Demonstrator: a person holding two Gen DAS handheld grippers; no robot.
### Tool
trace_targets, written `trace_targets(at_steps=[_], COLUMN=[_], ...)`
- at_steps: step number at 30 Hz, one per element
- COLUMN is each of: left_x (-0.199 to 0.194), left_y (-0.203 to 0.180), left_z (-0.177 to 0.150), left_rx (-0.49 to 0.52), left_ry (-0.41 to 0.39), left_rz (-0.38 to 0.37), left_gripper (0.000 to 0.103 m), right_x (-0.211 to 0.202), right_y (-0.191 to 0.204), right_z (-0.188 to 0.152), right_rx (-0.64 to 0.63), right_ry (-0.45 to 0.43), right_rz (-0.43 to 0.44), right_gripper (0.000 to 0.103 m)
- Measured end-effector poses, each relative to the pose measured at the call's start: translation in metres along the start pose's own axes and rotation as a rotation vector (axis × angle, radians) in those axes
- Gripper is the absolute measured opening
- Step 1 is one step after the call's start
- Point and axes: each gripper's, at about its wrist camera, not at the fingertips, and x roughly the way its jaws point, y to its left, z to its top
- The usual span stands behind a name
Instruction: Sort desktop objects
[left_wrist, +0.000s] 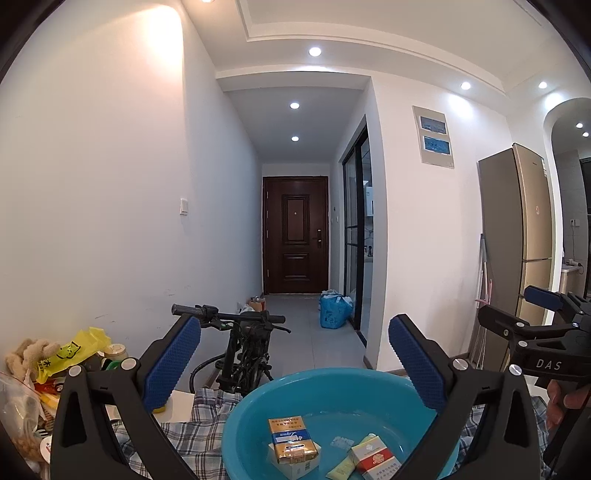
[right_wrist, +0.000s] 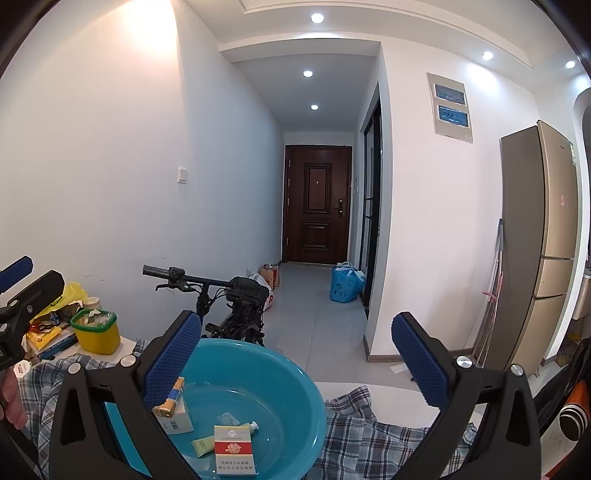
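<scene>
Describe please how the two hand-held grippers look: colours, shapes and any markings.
Both are black plastic frames with silver round bolts. Each left hand-held gripper finger and right hand-held gripper finger carries a blue, finely ribbed pad. The right one's side reads "DAS" in white letters.

Packs (right_wrist: 235, 448) and tube (right_wrist: 203, 445) in basin (right_wrist: 295, 373) on cloth (right_wrist: 369, 432)

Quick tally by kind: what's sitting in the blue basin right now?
Cigarette packs: 2 (gold and blue, red and white)
White carton under the gold pack: 1
Pale yellow tube: 1
Small clear blister strip: 1
Total in the blue basin: 5
</scene>
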Motion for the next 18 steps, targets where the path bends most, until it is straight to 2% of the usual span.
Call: trace_targets(at_steps=[7,13,16,18], left_x=[-0.005,-0.012,-0.029,-0.038], left_y=[-0.008,-0.013,-0.018,-0.024], left_z=[0.0,0.003,0.007,0.009], left_rx=[0.015,-0.042,-0.058,-0.02], left_ry=[-0.007,0.02,-0.022,-0.054], left_rz=[-0.012,-0.024,-0.069,-0.041], left_gripper=[0.103,0.103,0.103,0.103], right_x=[-0.007,-0.016,-0.02,-0.022], right_y=[0.003,0.003,0.005,0.008], right_z=[0.0,0.001,0.003,0.004], right_rx=[0.001,0.027,0.036,0.025], right_ry=[-0.016,-0.034,-0.048,-0.051], right_rz=[0.01,0.033,0.056,0.063], right_gripper=[0.103,0.103,0.103,0.103])
